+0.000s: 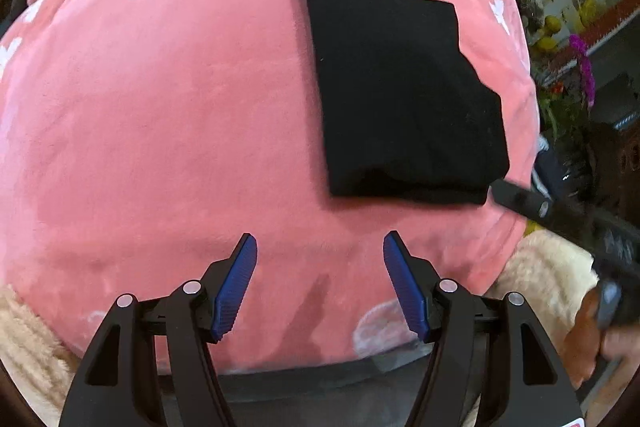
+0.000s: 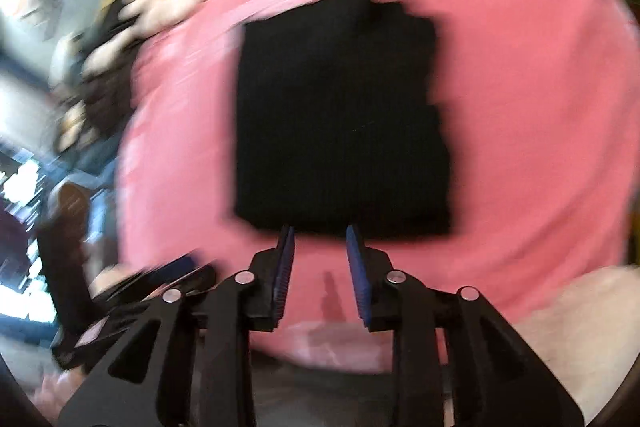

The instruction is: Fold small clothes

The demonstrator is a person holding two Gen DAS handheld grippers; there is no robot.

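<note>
left gripper fingers spread and empty over the pink blanket, right gripper fingers parted, empty, just short of the near edge of the black garment, which lies folded flat further out, so likely between folds, next grab that near edge.

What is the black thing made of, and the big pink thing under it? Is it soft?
The black garment looks like soft matte knit cloth: it lies folded flat with limp edges. The pink blanket looks like plush fleece, probably soft: its fuzzy nap shows lighter and darker brushed patches.
</note>
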